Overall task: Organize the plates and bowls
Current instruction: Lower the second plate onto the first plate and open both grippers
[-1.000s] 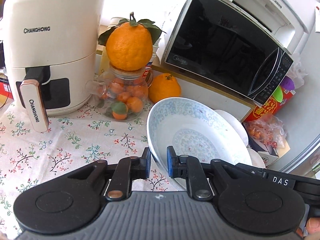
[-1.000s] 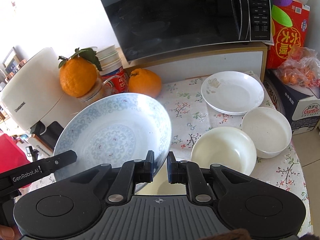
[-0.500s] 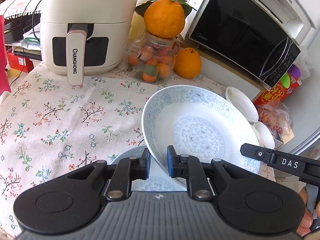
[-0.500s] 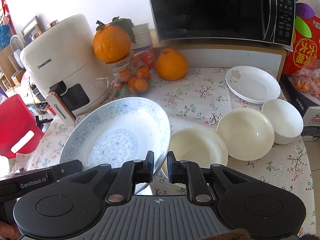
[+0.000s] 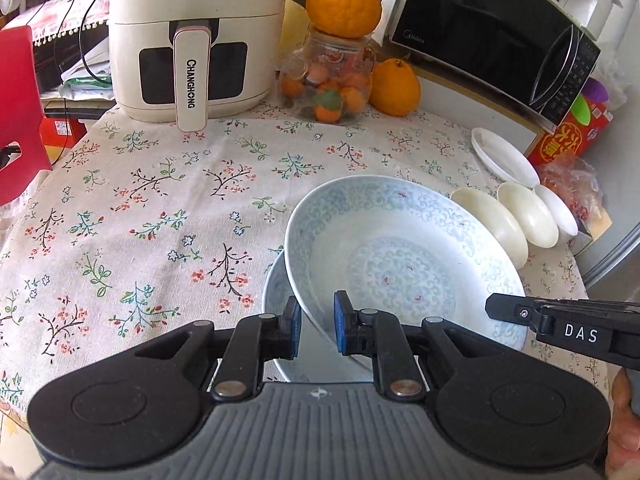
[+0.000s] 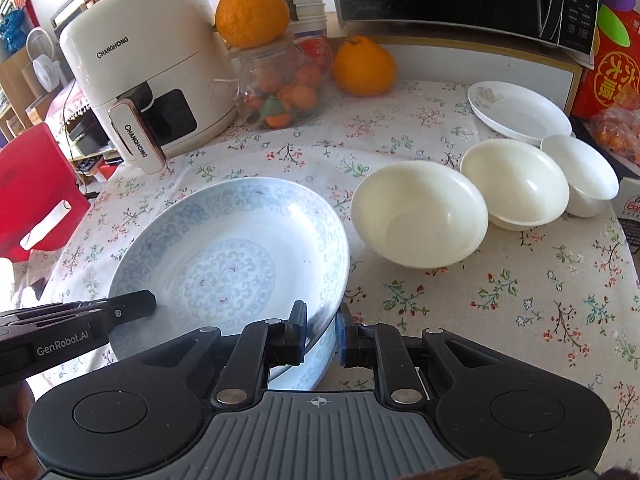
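Observation:
A blue-patterned plate (image 5: 400, 256) (image 6: 228, 256) hangs tilted just above a second plate of the same pattern (image 5: 276, 292) (image 6: 320, 356) lying on the floral tablecloth. My left gripper (image 5: 317, 322) is shut on the upper plate's near-left rim, and my right gripper (image 6: 321, 330) is shut on its opposite rim. Each gripper's black body shows in the other's view. To the right stand two cream bowls (image 6: 420, 220) (image 6: 514, 182), a small white bowl (image 6: 580, 174) and a white plate (image 6: 520, 112).
At the back stand a cream air fryer (image 5: 196, 36), a glass jar of small oranges (image 5: 332, 76) with a big orange on top, another orange (image 6: 364, 66) and a black microwave (image 5: 492, 32). A red chair (image 6: 36, 192) is at the left table edge.
Both grippers have carried the patterned plate down and toward the near side of the table. The second patterned plate has come into view beneath it.

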`<state>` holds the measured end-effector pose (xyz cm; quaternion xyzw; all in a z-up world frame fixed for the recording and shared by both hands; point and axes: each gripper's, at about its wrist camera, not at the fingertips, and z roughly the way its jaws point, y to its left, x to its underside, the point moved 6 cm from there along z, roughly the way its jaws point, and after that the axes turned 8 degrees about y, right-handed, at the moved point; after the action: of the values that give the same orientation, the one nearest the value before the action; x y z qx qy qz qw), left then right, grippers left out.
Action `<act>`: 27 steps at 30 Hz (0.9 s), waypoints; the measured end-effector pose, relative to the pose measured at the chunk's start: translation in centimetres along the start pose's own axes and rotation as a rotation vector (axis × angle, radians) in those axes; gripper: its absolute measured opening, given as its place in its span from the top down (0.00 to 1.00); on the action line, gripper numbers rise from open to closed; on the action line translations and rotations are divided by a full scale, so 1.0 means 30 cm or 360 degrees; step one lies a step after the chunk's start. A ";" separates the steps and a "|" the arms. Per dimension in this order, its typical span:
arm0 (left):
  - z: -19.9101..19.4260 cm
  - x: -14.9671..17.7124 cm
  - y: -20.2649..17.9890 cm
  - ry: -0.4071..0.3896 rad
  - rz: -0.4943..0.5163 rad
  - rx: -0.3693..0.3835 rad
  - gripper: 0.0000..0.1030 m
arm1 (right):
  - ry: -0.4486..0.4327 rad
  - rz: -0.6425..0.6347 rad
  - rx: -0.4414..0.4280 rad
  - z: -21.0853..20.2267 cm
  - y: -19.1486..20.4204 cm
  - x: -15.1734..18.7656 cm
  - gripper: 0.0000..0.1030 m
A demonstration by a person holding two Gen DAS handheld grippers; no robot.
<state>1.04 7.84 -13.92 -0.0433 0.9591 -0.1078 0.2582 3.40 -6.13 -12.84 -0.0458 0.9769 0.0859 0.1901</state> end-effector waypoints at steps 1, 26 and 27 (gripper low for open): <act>0.003 0.003 0.006 0.0009 -0.0006 -0.0004 0.86 | 0.0004 -0.0010 0.0007 0.005 0.010 0.010 0.85; 0.026 0.062 -0.016 0.0038 0.0140 -0.0178 0.85 | 0.0089 -0.0032 0.0068 0.053 0.025 0.067 0.83; 0.025 0.063 -0.017 0.0035 0.0147 -0.0192 0.85 | 0.0094 -0.0034 0.0067 0.055 0.028 0.068 0.83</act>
<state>-0.20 6.94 -15.35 -0.0132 0.9676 -0.0383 0.2493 2.00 -5.11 -14.99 -0.0548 0.9832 0.0618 0.1630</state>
